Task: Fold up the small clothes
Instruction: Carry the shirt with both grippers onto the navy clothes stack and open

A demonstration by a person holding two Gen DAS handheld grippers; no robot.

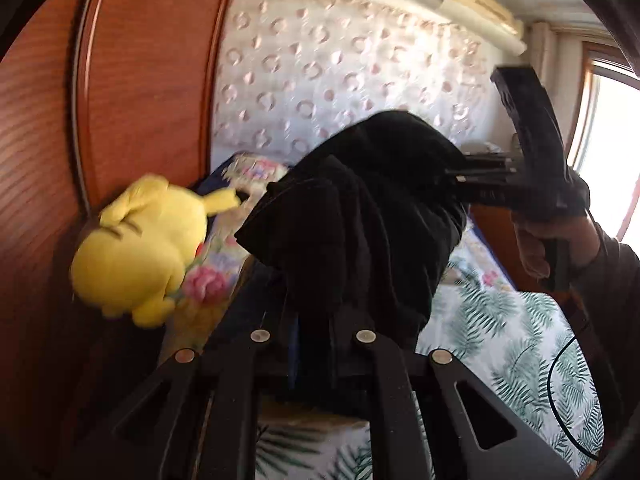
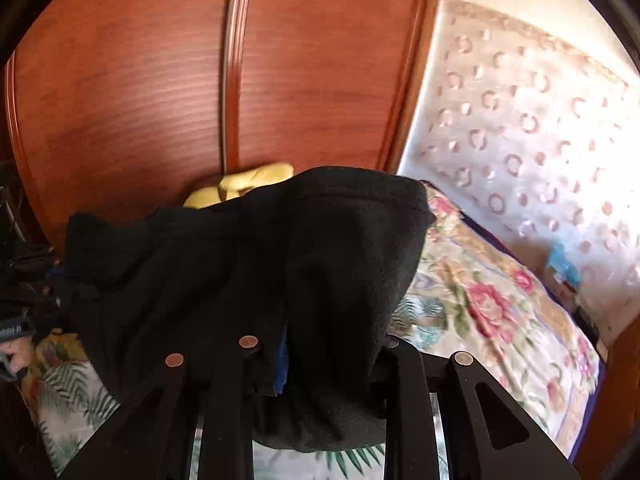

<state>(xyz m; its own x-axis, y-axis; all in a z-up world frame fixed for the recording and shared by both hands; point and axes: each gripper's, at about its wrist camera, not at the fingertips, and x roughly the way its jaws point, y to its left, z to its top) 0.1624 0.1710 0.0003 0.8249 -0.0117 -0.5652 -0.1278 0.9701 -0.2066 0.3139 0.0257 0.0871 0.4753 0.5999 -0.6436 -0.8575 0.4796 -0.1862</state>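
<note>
Both grippers clamped on one black garment

Left gripper and right gripper each pinch it, lifted above the leaf-print bed, yellow plush beside the wardrobe.

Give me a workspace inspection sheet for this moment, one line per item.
Surface: bed with palm-leaf sheet; floral quilt at its head.
Job's things: black garment held up off the bed, bunched between both tools.
Clutter: yellow plush toy against the wardrobe.
Grippers: left tool shut on the garment; right tool gripping its other side.
Cables: black cable looping below the right hand.
Surroundings: wooden wardrobe, patterned wall hanging, air conditioner, window.
</note>
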